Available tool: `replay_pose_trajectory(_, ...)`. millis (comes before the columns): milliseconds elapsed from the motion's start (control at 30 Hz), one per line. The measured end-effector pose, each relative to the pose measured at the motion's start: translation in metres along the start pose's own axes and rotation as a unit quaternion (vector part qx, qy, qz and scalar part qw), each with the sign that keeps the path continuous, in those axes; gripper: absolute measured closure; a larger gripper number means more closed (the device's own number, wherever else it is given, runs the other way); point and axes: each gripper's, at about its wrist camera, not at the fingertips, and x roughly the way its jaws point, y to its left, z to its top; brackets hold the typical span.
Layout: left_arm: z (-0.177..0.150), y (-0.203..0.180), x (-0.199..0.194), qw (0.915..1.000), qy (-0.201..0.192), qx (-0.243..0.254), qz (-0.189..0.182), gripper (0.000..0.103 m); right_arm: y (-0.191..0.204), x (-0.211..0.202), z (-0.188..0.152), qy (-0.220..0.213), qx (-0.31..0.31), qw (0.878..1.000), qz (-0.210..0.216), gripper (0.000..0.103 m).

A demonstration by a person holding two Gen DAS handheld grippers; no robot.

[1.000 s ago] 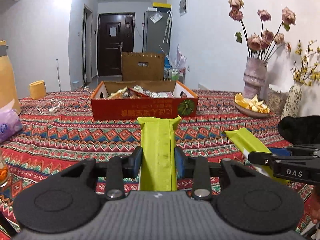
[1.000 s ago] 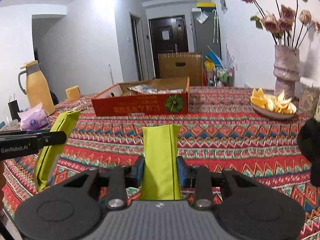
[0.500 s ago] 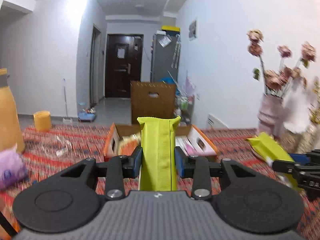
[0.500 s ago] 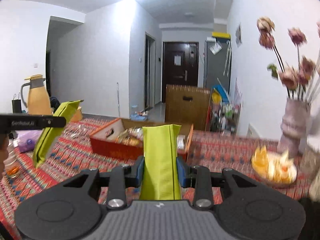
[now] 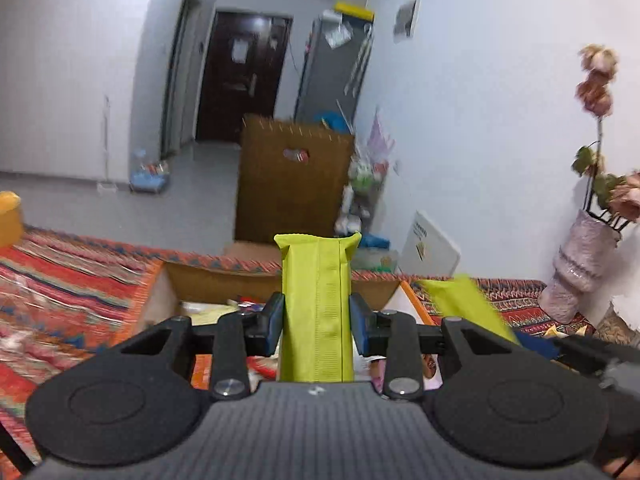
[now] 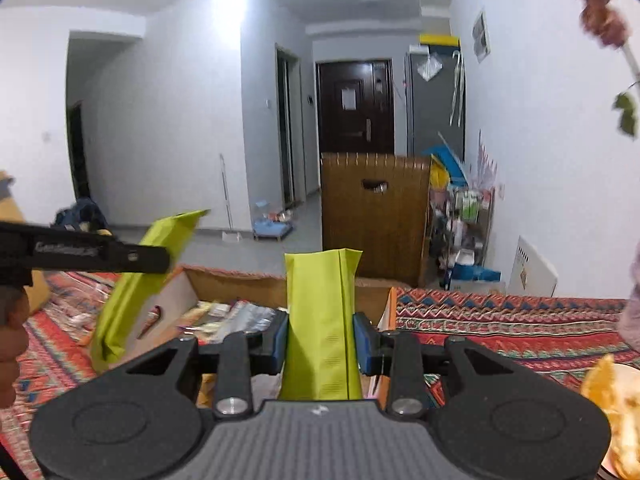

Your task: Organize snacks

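My left gripper is shut on a yellow-green snack packet that stands upright between its blue pads. My right gripper grips a second yellow-green packet the same way. Both hover just above the near side of an open red cardboard box that holds several snack wrappers. In the right wrist view the left gripper's arm and its packet show at the left. The right hand's packet appears blurred at the right of the left wrist view.
A patterned red tablecloth covers the table. A vase of dried roses stands at the right, with a plate of orange slices near it. A yellow cup sits far left. Beyond the table stands a brown carton.
Both grippers have moved forward and slightly up across the table, from well short of the red box to right over it. Each still holds its packet.
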Motion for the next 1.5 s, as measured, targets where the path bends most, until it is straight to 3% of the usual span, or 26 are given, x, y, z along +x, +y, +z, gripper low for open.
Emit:
replay_pose_trajectory(167, 0.01, -0.006, 0.081, 0.9982, 0.054, -0.021, -0.014, 0.069, -0.007, 0.077, -0.002, 0.042, -0.001, 0.999, -0.023, 0.07)
replay_pose_trajectory(367, 0.001, -0.005, 0.146, 0.9948, 0.095, -0.037, -0.005, 0.068, -0.011, 0.119, -0.003, 0.063, -0.004, 0.998, -0.028, 0.071)
replay_pose_trajectory(400, -0.004, -0.005, 0.15, 0.995, 0.095, -0.032, -0.003, 0.061, -0.01, 0.123, -0.004, 0.066, -0.01, 0.997, -0.033, 0.067)
replay_pose_trajectory(433, -0.006, -0.005, 0.152, 0.9951, 0.094, -0.029, -0.001, 0.054, -0.009, 0.126, -0.005, 0.071, -0.018, 0.996, -0.041, 0.054)
replay_pose_trajectory(467, -0.009, -0.005, 0.152, 0.9958, 0.089, -0.023, 0.0, 0.044, -0.01, 0.127, -0.006, 0.077, -0.024, 0.996, -0.04, 0.047)
replay_pose_trajectory(533, -0.012, -0.006, 0.146, 0.9975, 0.069, -0.013, -0.003, 0.036, -0.011, 0.126, -0.005, 0.083, -0.017, 0.996, -0.022, 0.042)
replay_pose_trajectory(600, -0.011, -0.005, 0.136, 0.9985, 0.052, -0.014, -0.011, 0.024, -0.013, 0.124, -0.002, 0.082, -0.008, 0.996, -0.014, 0.038)
replay_pose_trajectory(733, 0.0, -0.01, 0.118, 0.9994, 0.03, 0.013, -0.012, 0.021, -0.012, 0.119, 0.001, 0.076, -0.018, 0.997, -0.025, 0.019)
replay_pose_trajectory(800, 0.007, -0.01, 0.109, 0.9995, 0.024, 0.019, -0.01, 0.018, -0.011, 0.116, 0.001, 0.073, -0.026, 0.997, -0.031, 0.018)
replay_pose_trajectory(967, 0.017, -0.001, 0.069, 0.9992, -0.005, 0.032, 0.025, 0.0, -0.009, 0.098, 0.01, 0.054, -0.015, 0.998, -0.023, 0.0)
replay_pose_trajectory(1067, 0.026, 0.004, 0.029, 0.996, -0.052, 0.049, 0.053, 0.0, -0.002, 0.079, 0.018, 0.029, -0.018, 0.999, -0.026, 0.0)
replay_pose_trajectory(1267, 0.02, -0.002, -0.042, 0.9859, -0.091, 0.102, 0.097, 0.0, 0.008, 0.025, 0.024, -0.003, 0.003, 1.0, -0.025, 0.0)
replay_pose_trajectory(1500, -0.021, -0.023, -0.13, 0.9779, -0.123, 0.137, 0.099, 0.0, 0.024, -0.055, 0.013, -0.013, -0.016, 0.998, -0.065, 0.0)
